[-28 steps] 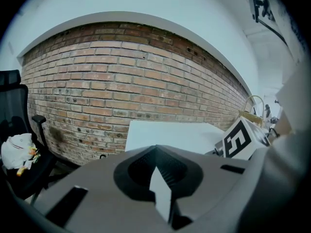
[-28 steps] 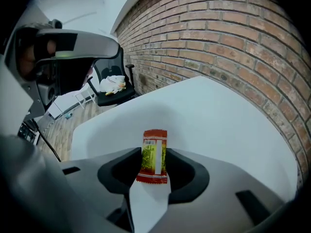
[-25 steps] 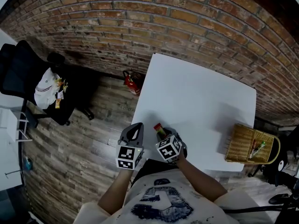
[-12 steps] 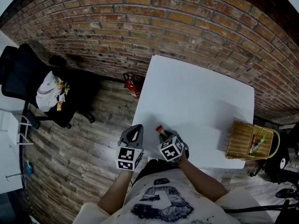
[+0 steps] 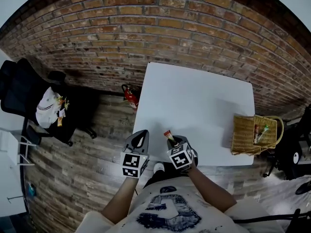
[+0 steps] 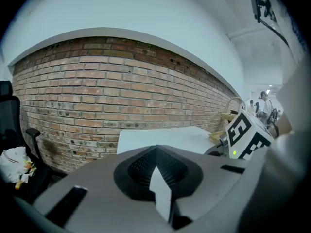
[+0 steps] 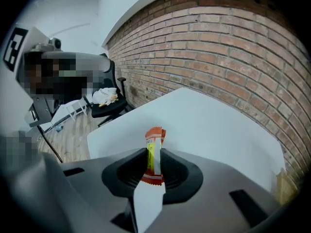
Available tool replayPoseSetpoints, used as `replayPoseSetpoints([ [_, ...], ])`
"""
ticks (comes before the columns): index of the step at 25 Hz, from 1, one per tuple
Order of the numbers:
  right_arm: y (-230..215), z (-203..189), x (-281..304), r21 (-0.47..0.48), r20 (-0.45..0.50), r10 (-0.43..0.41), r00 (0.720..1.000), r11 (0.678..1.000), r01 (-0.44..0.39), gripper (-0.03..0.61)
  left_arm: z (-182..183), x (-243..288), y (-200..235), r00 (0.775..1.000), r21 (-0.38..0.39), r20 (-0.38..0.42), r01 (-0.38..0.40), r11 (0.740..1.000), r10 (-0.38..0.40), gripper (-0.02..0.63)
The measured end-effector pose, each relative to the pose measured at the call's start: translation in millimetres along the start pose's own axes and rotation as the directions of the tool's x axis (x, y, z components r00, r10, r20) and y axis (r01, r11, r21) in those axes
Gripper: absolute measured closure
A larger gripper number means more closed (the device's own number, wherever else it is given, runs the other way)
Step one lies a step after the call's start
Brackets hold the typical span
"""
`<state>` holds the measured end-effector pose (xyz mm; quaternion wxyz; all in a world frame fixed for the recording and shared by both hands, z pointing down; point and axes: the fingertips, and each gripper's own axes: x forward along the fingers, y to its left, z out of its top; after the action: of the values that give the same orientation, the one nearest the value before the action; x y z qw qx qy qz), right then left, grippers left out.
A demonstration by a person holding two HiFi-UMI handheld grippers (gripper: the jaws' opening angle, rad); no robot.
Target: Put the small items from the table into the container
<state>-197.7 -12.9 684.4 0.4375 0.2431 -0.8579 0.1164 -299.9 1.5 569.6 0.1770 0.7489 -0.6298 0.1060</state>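
My right gripper [image 5: 172, 141] is over the near left corner of the white table [image 5: 194, 96]. It is shut on a small red and yellow sachet [image 5: 168, 136], which stands upright between the pads [image 7: 153, 152] and is lifted off the tabletop. My left gripper [image 5: 141, 136] hangs just left of the table edge, over the floor. Its jaws meet with nothing between them [image 6: 155, 149]. The wicker basket [image 5: 243, 135] stands off the table's right side and holds a few small items [image 5: 260, 130].
A brick wall runs behind the table. On the wooden floor to the left stand a black office chair [image 5: 22, 89] with a white bag and a red fire extinguisher [image 5: 129, 95]. The right gripper's marker cube [image 6: 248, 132] shows close beside the left gripper.
The right gripper has risen a little with the sachet between its jaws. The left gripper has also lifted slightly. The head view has shifted, so the basket shows more fully.
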Motion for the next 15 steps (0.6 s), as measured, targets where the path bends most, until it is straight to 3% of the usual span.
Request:
replayPoseSetpoints([
  [10, -55, -26, -91, 0.173, 0.09, -0.2, 0.976, 0.968, 0.183, 0.482, 21, 3, -78, 0.988, 0.076, 0.039, 0.143, 0.987, -0.146, 0.566],
  [15, -85, -41, -141, 0.251, 0.138, -0.298, 0.945, 0.933, 0.258, 0.482, 27, 23, -132, 0.969, 0.117, 0.024, 0.243, 0.963, -0.247, 0.566],
])
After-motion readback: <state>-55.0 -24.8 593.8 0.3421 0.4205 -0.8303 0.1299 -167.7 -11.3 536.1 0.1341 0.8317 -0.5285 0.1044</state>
